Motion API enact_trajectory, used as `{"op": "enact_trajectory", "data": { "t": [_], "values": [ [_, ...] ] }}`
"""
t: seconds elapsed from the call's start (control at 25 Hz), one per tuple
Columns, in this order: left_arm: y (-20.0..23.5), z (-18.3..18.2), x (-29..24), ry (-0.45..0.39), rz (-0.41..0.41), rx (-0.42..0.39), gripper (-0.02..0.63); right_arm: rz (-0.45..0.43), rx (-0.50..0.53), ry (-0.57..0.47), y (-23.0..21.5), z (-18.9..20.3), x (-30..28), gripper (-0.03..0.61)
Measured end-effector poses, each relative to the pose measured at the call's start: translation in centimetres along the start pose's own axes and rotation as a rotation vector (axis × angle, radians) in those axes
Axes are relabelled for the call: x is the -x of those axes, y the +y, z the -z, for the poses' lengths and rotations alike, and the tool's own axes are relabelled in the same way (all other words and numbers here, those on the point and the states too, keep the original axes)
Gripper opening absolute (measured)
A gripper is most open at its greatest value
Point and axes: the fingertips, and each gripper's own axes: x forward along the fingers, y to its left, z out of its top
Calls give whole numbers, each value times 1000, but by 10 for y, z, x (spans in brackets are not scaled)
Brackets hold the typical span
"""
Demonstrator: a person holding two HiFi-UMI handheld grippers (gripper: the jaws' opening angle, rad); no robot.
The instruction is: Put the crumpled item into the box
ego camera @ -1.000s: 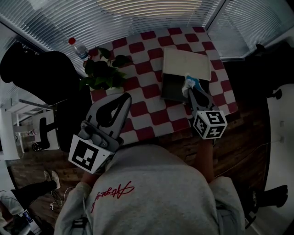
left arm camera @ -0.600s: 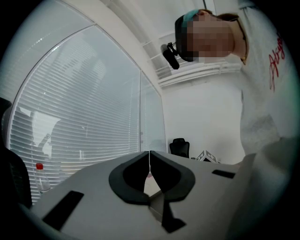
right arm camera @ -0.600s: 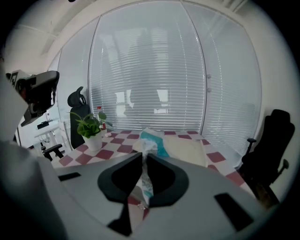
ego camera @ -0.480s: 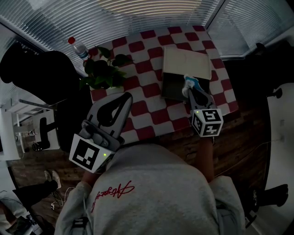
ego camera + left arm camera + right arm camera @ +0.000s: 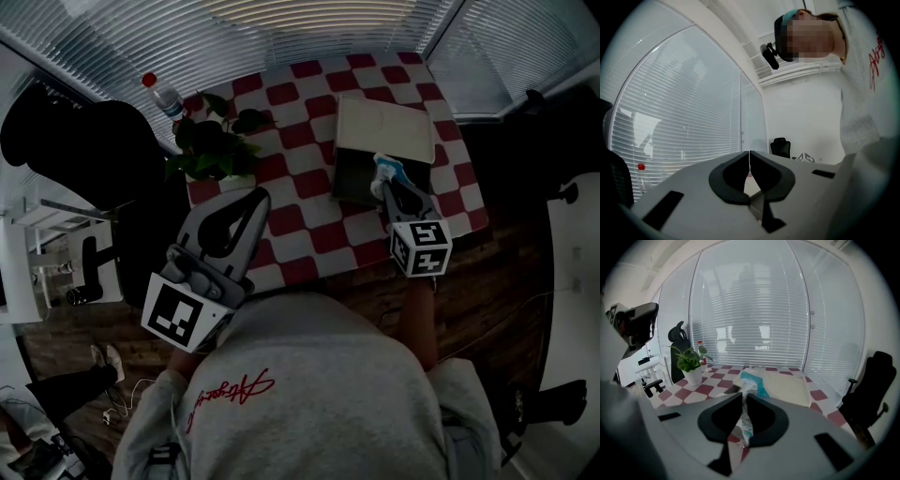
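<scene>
My right gripper [image 5: 382, 185] [image 5: 743, 397] is shut on a crumpled white-and-teal wrapper [image 5: 387, 168] [image 5: 751, 384], which sticks out beyond the jaw tips. It hangs over the near right edge of the open box [image 5: 354, 179] [image 5: 732, 389], whose pale lid [image 5: 384, 130] [image 5: 785, 386] lies folded back behind it. The box sits on the red-and-white checked table [image 5: 300, 202]. My left gripper [image 5: 251, 199] [image 5: 749, 154] is held near the table's front left edge, jaws together with nothing between them.
A potted green plant [image 5: 211, 145] [image 5: 689, 362] stands at the table's left side, with a red-capped water bottle [image 5: 161, 96] [image 5: 700, 351] behind it. Black office chairs [image 5: 84, 155] [image 5: 867, 380] stand beside the table. Window blinds run behind.
My right gripper has drifted slightly up and to the left with the wrapper, closer over the box. The left gripper has stayed put.
</scene>
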Motion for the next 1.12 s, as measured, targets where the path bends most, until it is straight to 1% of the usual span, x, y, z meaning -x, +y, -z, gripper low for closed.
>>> {"op": "enact_trajectory", "data": {
  "t": [1.12],
  "values": [
    [6, 3, 0, 8, -13, 1, 18, -23, 19, 82, 5, 21, -20, 44]
  ]
}}
